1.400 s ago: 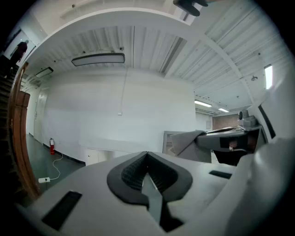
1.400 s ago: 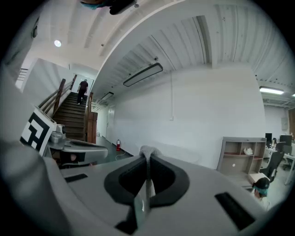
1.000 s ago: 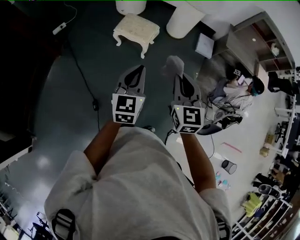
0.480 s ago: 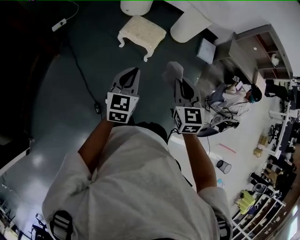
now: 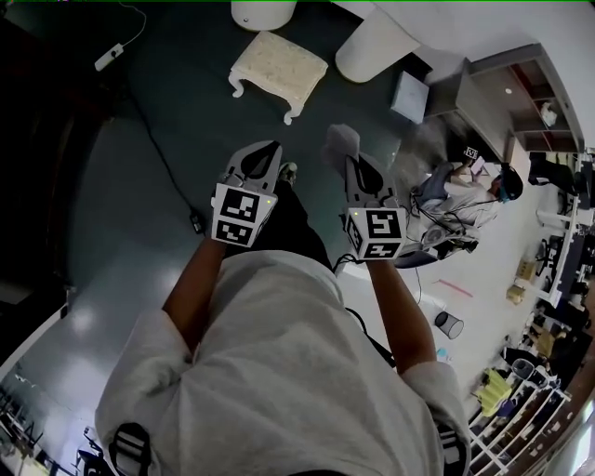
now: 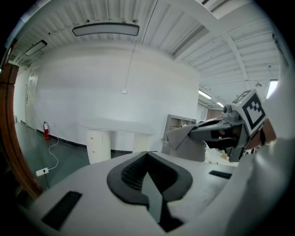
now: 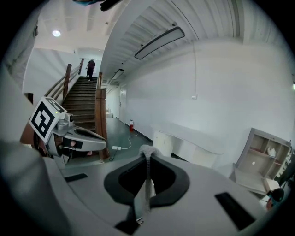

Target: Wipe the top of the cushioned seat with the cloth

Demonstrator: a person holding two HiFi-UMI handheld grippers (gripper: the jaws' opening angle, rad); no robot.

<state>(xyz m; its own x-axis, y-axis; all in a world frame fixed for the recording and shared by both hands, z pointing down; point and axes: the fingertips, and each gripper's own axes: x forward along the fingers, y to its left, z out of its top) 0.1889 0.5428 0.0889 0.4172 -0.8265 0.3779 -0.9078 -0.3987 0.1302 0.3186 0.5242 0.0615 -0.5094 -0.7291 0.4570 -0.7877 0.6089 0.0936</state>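
Observation:
The cushioned seat (image 5: 279,67), a cream stool with curved legs, stands on the dark floor well ahead of both grippers. My right gripper (image 5: 352,160) is shut on a grey cloth (image 5: 341,141) that sticks out past its tip. In the right gripper view the cloth (image 7: 146,152) is a thin strip pinched between the closed jaws. My left gripper (image 5: 270,149) is held level beside the right one, jaws shut and empty. The left gripper view shows its closed tips (image 6: 147,153), and beyond them the right gripper (image 6: 198,133) with the cloth (image 6: 180,138). Both grippers are in the air, far from the seat.
A white column base (image 5: 372,42) and a white cylinder (image 5: 263,11) stand behind the seat. A power strip (image 5: 109,58) and its cable lie at the left. A seated person (image 5: 465,191), a box (image 5: 409,95) and shelving fill the right. My shoe (image 5: 288,171) shows between the grippers.
A dark trouser leg and shoe have come forward between the grippers. The seat sits slightly lower in view. Both grippers keep their pose and the cloth stays held.

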